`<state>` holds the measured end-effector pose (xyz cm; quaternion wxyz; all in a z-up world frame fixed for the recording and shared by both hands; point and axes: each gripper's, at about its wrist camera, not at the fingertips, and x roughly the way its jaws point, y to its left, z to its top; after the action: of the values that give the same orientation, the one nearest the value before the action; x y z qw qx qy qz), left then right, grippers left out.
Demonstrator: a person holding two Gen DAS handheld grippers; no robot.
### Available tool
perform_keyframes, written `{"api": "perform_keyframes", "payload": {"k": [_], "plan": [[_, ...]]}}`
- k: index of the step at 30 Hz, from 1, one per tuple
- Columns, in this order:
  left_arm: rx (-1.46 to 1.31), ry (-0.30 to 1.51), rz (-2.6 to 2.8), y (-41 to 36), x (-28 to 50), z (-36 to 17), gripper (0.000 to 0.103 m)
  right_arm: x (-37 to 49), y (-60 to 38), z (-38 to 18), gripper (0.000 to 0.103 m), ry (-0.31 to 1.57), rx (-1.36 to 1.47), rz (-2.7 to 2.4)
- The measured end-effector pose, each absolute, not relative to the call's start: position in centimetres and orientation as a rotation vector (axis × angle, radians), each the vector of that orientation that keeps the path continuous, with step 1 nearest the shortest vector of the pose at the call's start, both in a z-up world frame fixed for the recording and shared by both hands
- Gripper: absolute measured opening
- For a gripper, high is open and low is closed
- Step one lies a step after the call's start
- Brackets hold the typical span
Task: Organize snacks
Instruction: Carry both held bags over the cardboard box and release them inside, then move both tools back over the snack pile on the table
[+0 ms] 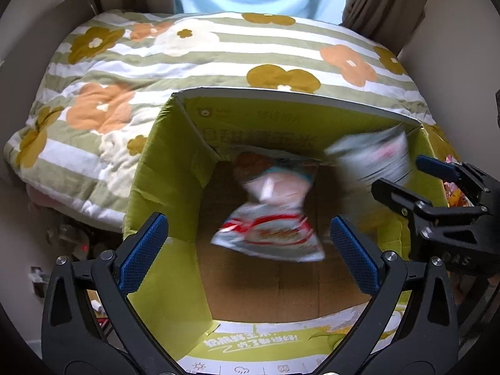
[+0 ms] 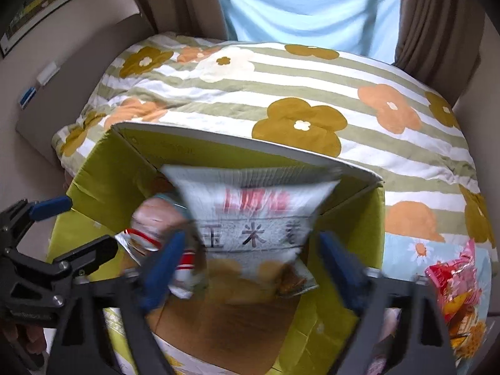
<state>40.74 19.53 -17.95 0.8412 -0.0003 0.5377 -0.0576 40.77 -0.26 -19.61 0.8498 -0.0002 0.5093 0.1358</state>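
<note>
Both pairs of tongs hung over the open green cardboard box (image 1: 162, 206) on the bed, pointing steeply down into it. The left tongs (image 1: 248, 251) stood spread wide, nothing between the pads; just ahead of them a red-and-white snack bag (image 1: 268, 234) was a blur above the box floor, beyond it another pinkish packet (image 1: 275, 175) against the far wall. The right tongs (image 2: 248, 265) were also spread, their blue pads clear of the grey-white snack bag (image 2: 250, 212) that sat between and just beyond them, smeared by motion, apparently dropping into the box.

My worry was the grey-white bag: it looked tilted toward the far flap, and if it caught that edge it could hang up there or slide out onto the flowered quilt (image 2: 281, 93). The two tongs were also close together over one small opening, so a hurried withdrawal might knock them or nudge the box. More snack packets (image 2: 459, 297) waited to the right of the right tongs, outside the box.
</note>
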Motion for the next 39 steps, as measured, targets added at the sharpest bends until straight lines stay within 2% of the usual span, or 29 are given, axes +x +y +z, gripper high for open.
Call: {"api": "perform_keyframes", "payload": {"k": [11, 25, 39], "plan": [[-0.021, 1.108, -0.112, 20.1, 37.6, -16.1, 0.102, 37.8, -0.6, -18.7, 0.095, 1.103, -0.015, 0.292], [-0.003, 0.982, -0.163, 17.7, 31.6, -10.2, 0.103, 30.8, -4.0, -13.0, 0.095, 0.976, 0.015, 0.201], [0.039, 0.936, -0.378, 4.7, 26.3, -8.5, 0.102, 21.9, -15.7, -10.3, 0.095, 0.873, 0.011, 0.003]]}}
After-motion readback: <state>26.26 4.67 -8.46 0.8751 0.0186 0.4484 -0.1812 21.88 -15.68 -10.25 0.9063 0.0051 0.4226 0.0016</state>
